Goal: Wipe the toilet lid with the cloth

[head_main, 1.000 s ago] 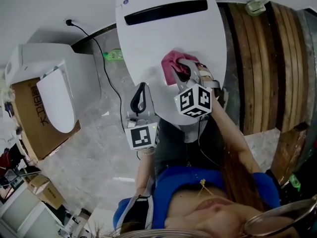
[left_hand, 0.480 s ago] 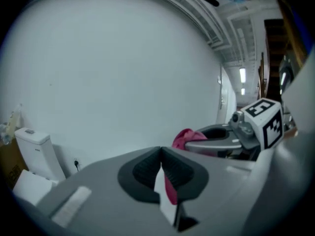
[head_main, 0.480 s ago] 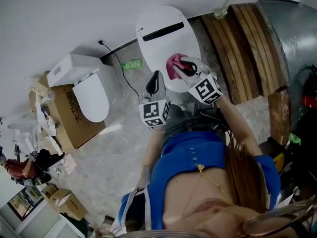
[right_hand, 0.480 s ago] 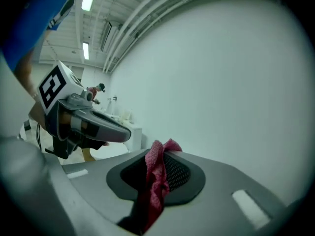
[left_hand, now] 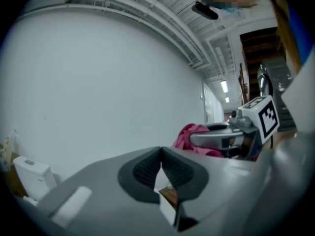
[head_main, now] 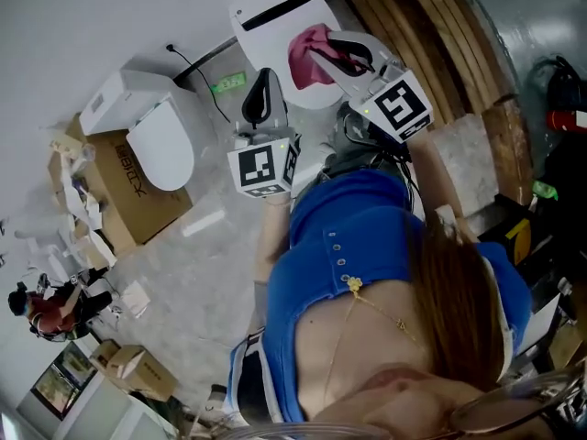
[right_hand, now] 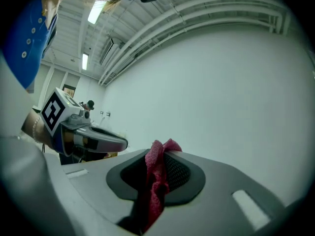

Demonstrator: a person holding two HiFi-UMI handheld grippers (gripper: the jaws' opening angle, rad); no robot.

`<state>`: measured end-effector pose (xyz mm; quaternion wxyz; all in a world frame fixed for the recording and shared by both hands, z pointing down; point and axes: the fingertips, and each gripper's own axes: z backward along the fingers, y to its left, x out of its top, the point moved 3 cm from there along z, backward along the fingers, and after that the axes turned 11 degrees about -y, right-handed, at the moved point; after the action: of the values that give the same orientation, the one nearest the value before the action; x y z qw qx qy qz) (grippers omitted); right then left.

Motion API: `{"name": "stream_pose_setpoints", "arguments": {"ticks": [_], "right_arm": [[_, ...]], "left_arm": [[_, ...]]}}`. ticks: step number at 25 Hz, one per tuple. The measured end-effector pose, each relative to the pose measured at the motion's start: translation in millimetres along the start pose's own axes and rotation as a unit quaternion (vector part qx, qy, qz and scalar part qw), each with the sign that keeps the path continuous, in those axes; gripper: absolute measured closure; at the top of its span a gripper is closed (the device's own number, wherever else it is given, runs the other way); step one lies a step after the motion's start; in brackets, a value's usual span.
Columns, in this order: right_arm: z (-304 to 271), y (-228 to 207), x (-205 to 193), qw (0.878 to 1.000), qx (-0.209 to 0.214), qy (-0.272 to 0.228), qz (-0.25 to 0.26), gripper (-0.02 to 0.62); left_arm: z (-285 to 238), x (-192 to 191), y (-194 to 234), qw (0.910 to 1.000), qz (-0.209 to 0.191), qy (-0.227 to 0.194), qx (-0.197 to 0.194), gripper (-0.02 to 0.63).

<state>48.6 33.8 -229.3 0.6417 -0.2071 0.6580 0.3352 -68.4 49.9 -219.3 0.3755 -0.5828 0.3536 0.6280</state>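
a: why do we keep the cloth pinched in the right gripper [head_main: 323, 55] like that?

b: its jaws are clamped on one fold of the pink cloth [head_main: 305, 55], so the rest hangs free as a pad for wiping. in the right gripper view the cloth [right_hand: 156, 181] fills the gap between the jaws.

a: and where does it sit against the toilet lid [head_main: 266, 21]?

b: from the head view it lies over the lid's near edge. but the right gripper's own camera looks up at wall and ceiling, so we judge that gripper to be tipped upward. whether the cloth touches the lid, we cannot tell.

a: and the left gripper [head_main: 263, 85]?

b: closed on nothing, jaws together, held beside the lid's left edge, out of the wiping path. we think it is only parked there, since one gripper is enough for the wipe.
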Motion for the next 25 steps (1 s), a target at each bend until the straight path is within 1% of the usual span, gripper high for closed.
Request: {"name": "stream_pose_setpoints", "arguments": {"ticks": [3, 7, 9, 12, 15, 19, 22, 25], "right_arm": [[19, 7, 18, 0.999, -0.028, -0.022, -0.018, 0.529], [42, 24, 31, 0.996, -0.045, -0.049, -0.063, 0.529], [51, 31, 34, 0.994, -0.055, -0.057, -0.076, 0.529], [59, 37, 40, 0.993, -0.075, -0.065, -0.07, 0.529], [70, 39, 48, 0.99, -0.1, -0.082, -0.062, 0.529], [86, 42, 57, 0.986, -0.126, -0.101, -0.038, 0.529], [97, 38, 63, 0.983, -0.137, -0.116, -0.025, 0.529], [107, 27, 70, 0.982, -0.136, -0.129, -0.017, 0.529]], "left_arm": [[20, 8, -13, 0.9999, -0.001, -0.006, -0.008, 0.603], [49, 16, -29, 0.9998, -0.005, -0.018, -0.009, 0.603], [58, 19, -35, 0.9997, -0.005, -0.022, -0.012, 0.603], [67, 21, -41, 0.9995, -0.002, -0.028, -0.016, 0.603], [73, 26, -50, 0.9991, -0.009, -0.037, -0.017, 0.603], [81, 36, -65, 0.9982, -0.034, -0.046, -0.02, 0.603], [84, 45, -77, 0.997, -0.053, -0.052, -0.023, 0.603], [84, 52, -90, 0.9961, -0.059, -0.061, -0.023, 0.603]]}}
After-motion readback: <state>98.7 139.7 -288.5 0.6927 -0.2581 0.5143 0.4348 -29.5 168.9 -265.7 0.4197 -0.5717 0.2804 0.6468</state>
